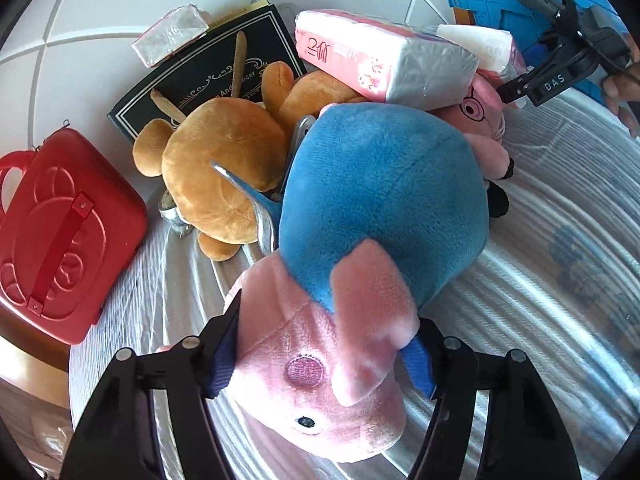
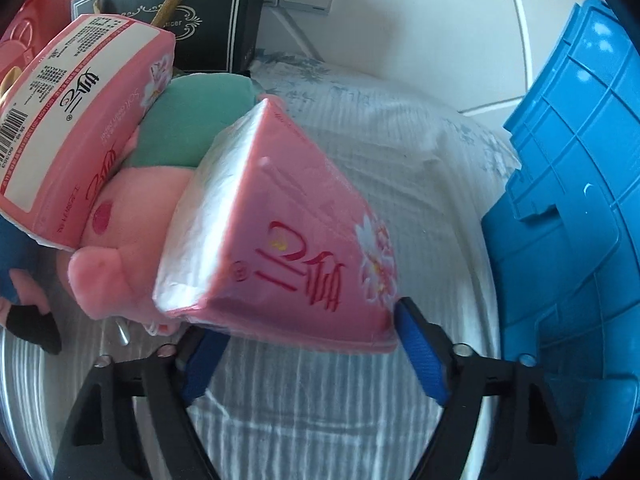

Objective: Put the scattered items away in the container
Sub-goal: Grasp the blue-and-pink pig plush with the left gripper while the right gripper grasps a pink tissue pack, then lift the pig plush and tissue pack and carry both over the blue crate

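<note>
My left gripper (image 1: 320,360) has its blue pads pressed on both sides of the pink head of a pig plush with a blue body (image 1: 380,184). My right gripper (image 2: 308,344) is shut on the lower end of a pink tissue pack (image 2: 280,232), which tilts up off the table. In the left wrist view the right gripper (image 1: 516,90) shows at the far right, at that same pack (image 1: 480,46). A second tissue pack (image 1: 376,60) (image 2: 80,120) lies on the pile, over a pig plush in green (image 2: 192,120). The blue plastic crate (image 2: 568,200) (image 1: 480,0) stands to the right.
A brown plush (image 1: 224,168), metal tongs (image 1: 256,200), a black gift box (image 1: 208,76), a small white packet (image 1: 172,34) and a red case (image 1: 60,232) crowd the left of the cloth-covered table (image 1: 560,208). A hand (image 1: 620,92) holds the right gripper. Tiled wall behind.
</note>
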Demonstrator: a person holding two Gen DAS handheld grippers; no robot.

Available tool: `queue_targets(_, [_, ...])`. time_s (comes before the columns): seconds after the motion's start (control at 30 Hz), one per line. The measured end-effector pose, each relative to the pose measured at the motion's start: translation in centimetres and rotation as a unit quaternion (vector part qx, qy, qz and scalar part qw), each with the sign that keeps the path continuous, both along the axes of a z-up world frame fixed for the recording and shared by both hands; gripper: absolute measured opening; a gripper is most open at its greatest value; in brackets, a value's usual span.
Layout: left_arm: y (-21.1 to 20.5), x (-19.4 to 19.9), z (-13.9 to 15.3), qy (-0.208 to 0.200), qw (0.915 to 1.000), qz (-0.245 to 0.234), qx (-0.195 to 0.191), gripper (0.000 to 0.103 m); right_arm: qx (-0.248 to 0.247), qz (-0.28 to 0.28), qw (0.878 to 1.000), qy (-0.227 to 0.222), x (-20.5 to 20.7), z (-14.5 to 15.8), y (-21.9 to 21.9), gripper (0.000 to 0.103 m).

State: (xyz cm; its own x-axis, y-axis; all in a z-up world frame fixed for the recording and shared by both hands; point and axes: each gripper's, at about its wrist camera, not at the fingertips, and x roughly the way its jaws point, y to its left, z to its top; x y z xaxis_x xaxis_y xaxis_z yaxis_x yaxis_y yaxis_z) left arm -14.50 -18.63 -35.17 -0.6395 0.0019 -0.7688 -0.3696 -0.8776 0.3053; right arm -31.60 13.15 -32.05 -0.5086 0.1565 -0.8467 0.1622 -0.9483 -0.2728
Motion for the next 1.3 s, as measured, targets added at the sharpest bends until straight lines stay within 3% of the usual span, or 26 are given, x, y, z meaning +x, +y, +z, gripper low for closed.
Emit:
queue_targets(0.17, [0.3, 1.6, 0.2, -0.007, 0.9993, 0.032, 0.021, 0.065, -0.028, -0.003, 1.0, -0.004, 0.8, 1.0, 0.3, 0.059])
queue_targets(0.47, [-0.5, 5.0, 1.7, -0.028, 0.996, 0.074, 0.042, 0.065, -0.135, -0.024, 0.989, -0.056, 6.4, 2.8, 0.7, 0.057])
queue_targets(0.8, [-1.9, 11.0, 5.7, -0.031, 0.9915, 0.114, 0.055, 0.065, -0.199, 0.006, 0.977, -0.078, 15.1, 7.4, -0.7, 0.049])
queue_targets(1.3, [-1.9, 18.0, 11.4, -0.015, 0.9861, 0.157, 0.052, 0.065, -0.221, 0.039, 0.971, -0.082, 21.5, 11.8, 0.0, 0.046])
